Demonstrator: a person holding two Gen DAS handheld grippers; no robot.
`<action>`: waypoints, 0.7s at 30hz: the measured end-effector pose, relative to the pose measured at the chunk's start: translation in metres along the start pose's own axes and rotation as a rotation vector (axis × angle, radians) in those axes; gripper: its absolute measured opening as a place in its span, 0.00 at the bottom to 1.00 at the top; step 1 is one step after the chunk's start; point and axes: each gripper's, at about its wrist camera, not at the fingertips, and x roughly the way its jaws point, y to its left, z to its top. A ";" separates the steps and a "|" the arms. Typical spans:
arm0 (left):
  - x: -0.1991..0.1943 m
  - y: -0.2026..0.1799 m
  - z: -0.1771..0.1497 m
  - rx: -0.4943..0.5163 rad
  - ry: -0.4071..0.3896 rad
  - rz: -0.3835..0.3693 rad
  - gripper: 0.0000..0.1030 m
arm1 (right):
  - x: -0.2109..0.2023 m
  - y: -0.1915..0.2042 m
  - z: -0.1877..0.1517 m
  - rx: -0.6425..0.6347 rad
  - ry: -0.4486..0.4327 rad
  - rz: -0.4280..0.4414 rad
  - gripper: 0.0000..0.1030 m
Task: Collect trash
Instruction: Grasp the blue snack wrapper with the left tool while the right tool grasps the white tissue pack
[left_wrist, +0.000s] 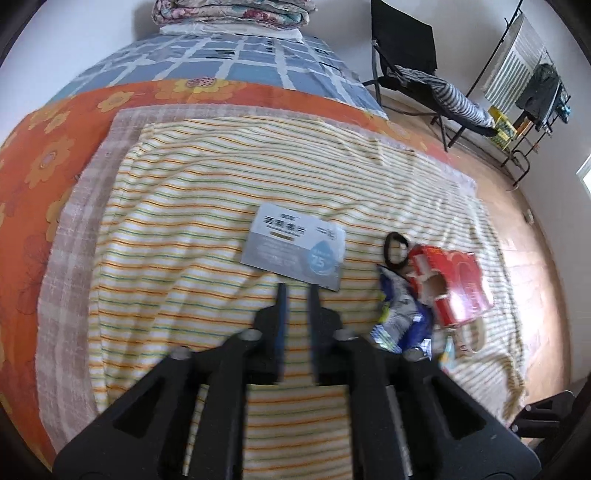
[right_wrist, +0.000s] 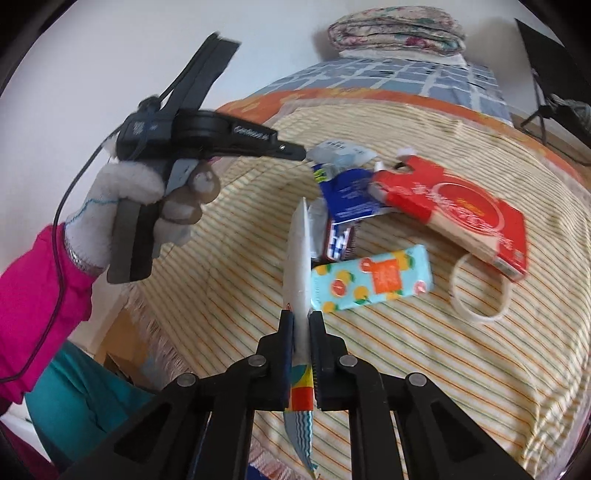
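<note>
The right gripper (right_wrist: 301, 314) is clamped on a flat white wrapper (right_wrist: 298, 258), held edge-on so it stands as a thin blade up the middle of the right wrist view; its printed end pokes out behind the fingers, low in the frame. Pinching the sheet by its faces looks like the surest hold on something so thin. Just beyond its tip, in the centre and right of that frame, the rest of the trash lies bunched on the striped cloth (right_wrist: 424, 369): a fruit-print box (right_wrist: 369, 282), a blue packet (right_wrist: 347, 195), a torn red carton (right_wrist: 454, 206) and a tape ring (right_wrist: 480, 295) half under the carton (gathered close, probably so each pickup is short). At upper left a gloved hand (right_wrist: 129, 199) holds the left gripper (left_wrist: 296, 291) above the cloth. In the left wrist view its fingers stand slightly parted with nothing between them, their tips near the lower edge of a grey card (left_wrist: 295, 245) lying flat at mid-frame, apart from the pile at right; I judge the card its next target. No bin or bag shows in either view.
</note>
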 end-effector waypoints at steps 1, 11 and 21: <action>-0.002 -0.002 -0.001 -0.011 -0.002 -0.032 0.51 | -0.003 -0.002 0.000 0.001 -0.004 -0.009 0.07; 0.019 -0.038 -0.013 -0.017 0.092 -0.129 0.49 | -0.023 -0.009 -0.013 0.012 -0.010 -0.054 0.07; 0.008 -0.031 -0.009 -0.053 0.033 -0.152 0.01 | -0.026 -0.023 -0.012 0.060 -0.017 -0.116 0.07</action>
